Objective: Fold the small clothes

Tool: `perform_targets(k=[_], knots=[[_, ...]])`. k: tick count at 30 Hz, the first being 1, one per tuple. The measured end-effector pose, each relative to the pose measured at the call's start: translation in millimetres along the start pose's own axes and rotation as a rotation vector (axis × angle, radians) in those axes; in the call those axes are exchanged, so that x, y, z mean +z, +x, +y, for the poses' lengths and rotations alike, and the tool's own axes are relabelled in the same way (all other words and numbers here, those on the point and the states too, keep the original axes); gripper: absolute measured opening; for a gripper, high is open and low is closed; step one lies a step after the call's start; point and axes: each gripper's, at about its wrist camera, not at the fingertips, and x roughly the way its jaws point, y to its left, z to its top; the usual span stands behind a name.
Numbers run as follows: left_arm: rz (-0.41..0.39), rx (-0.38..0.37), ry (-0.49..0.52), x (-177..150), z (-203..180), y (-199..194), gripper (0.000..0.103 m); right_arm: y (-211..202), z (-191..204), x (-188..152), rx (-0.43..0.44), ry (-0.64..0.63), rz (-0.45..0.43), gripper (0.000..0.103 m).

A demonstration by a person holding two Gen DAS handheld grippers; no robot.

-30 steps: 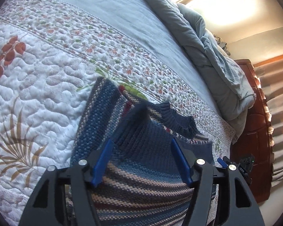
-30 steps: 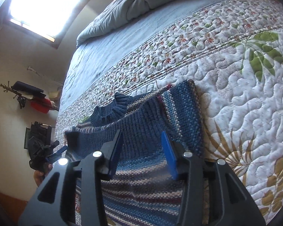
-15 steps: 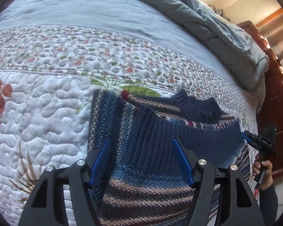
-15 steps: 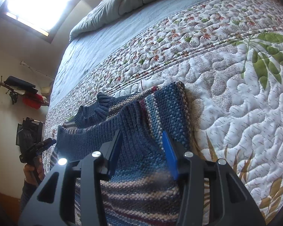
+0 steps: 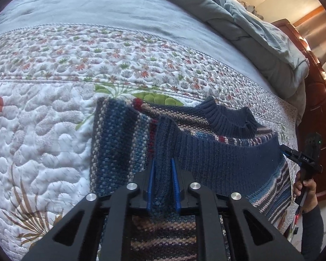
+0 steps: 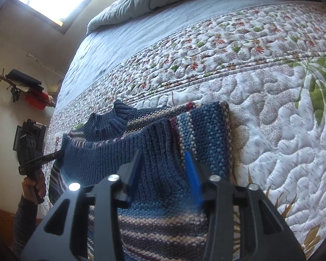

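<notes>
While the striped knit sweater lies on the quilted bed, our left gripper pinches its folded hem; our right gripper's jaws, just closing, straddle the knit, seemingly not yet clamping.

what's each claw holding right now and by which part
The left claw is shut on the striped sweater, pinching its folded-over navy ribbed hem. The right claw has been closing over that hem's other end, but a firm grip cannot be told.
</notes>
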Motion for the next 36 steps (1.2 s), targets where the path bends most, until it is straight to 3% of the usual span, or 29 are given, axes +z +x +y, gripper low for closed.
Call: perform_targets(k=[4,15,26,31,36], knots=[[-0.051,-0.006,-0.003,-4,1,-7,0.01,-3,5,-6,-0.049,-0.038,-0.014,0.012],[-0.154,0.005,0.045,2,-21,-38,0.009,-26,23,-3,-0.089,-0.078,-0.09,0.008],[-0.259,0.027,0.079,52,-51,-70,0.008,-60,40,33,-0.143,-0.073,-0.24,0.008],[-0.258,0.051,0.055,68,-50,-54,0.008,-49,42,50,-0.176,-0.063,-0.24,0.008],[-0.161,0.131,-0.007,69,-28,-9,0.008,-10,31,57,-0.232,-0.024,-0.165,0.008]])
